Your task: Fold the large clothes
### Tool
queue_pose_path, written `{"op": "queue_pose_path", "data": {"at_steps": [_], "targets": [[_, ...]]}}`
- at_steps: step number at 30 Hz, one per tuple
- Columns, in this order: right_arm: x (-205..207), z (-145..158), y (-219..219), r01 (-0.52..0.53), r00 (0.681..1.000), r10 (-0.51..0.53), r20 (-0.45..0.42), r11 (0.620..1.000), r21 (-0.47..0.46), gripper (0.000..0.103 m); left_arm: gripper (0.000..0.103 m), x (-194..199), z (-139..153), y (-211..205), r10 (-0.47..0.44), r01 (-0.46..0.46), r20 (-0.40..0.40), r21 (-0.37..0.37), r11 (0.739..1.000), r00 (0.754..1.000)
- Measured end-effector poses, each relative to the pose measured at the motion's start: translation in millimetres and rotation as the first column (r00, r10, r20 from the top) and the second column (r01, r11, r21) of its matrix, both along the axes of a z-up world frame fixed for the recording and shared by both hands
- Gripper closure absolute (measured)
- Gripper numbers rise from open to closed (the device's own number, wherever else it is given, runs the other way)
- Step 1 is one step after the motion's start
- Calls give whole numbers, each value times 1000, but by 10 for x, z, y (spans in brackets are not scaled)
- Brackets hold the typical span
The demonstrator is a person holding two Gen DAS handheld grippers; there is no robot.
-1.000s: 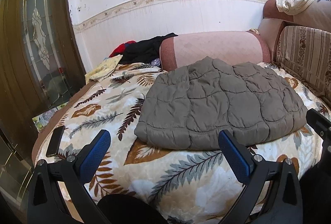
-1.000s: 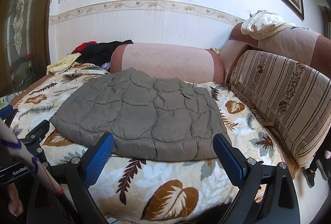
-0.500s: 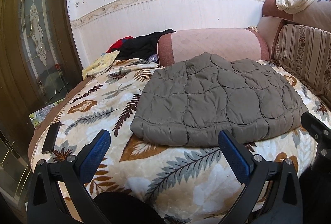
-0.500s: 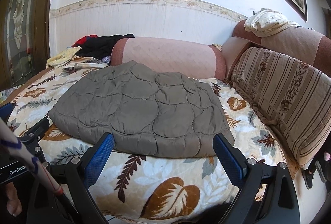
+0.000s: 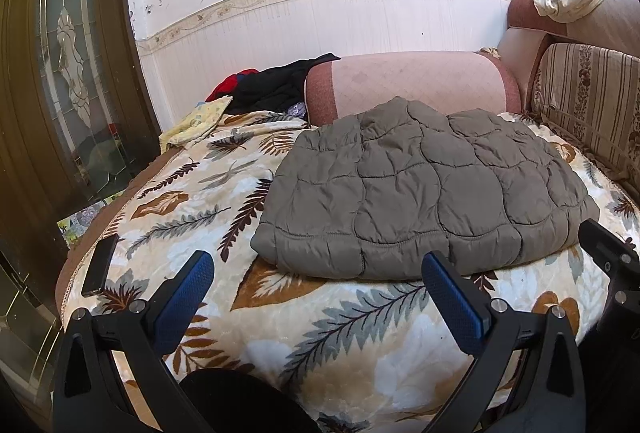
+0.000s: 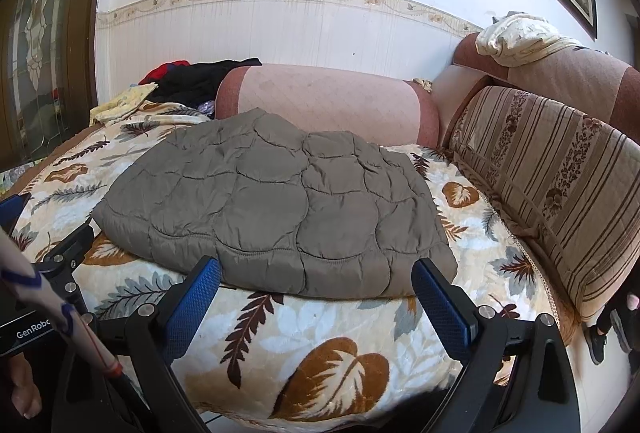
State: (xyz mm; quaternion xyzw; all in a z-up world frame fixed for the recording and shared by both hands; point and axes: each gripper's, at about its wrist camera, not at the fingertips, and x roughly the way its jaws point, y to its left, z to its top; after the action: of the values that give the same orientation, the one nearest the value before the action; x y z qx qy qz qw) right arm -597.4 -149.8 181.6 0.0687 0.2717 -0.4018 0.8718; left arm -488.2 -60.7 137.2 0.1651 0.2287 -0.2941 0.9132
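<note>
A grey quilted jacket [image 5: 424,193] lies folded flat on the leaf-print blanket [image 5: 192,201] of the sofa, its hem towards the front edge. The left gripper [image 5: 320,293] and the right gripper [image 6: 316,291] hover just short of that hem, jaws spread wide, holding nothing. On the left tool's body, seen from the right wrist, "GenRobo" reads, cut off. A dark phone [image 5: 100,259] rests near the blanket's left edge.

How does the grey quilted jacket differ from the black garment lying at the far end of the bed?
The grey quilted jacket lies spread flat in the middle of the leaf-print blanket; the black garment is bunched in a heap at the far left corner. The jacket is puffy with stitched panels; the black one looks thin and limp. The jacket lies alone; the black one sits among red and yellow cloth. Both rest on the bed, and neither is held.
</note>
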Motion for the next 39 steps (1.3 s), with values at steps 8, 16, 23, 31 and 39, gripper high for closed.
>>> {"op": "queue_pose_path", "data": {"at_steps": [8,16,23,31,39], "targets": [[-7,-20,-16,0,1000,0,-3,1000,4,4,0,-7,-10,5,2,-2,1,-1,1000,1000],[-9,-27,-25,0,1000,0,-6,1000,6,4,0,-7,-3,1,2,-2,2,1,1000,1000],[-11,-26,-25,0,1000,0,-6,1000,6,4,0,-11,-21,11,4,-4,0,1,1000,1000],[-17,-33,-26,0,1000,0,-7,1000,6,4,0,-19,-31,18,3,-3,4,3,1000,1000],[-14,-32,-24,1,1000,-1,-7,1000,6,4,0,-36,-28,16,3,-3,7,2,1000,1000]]}}
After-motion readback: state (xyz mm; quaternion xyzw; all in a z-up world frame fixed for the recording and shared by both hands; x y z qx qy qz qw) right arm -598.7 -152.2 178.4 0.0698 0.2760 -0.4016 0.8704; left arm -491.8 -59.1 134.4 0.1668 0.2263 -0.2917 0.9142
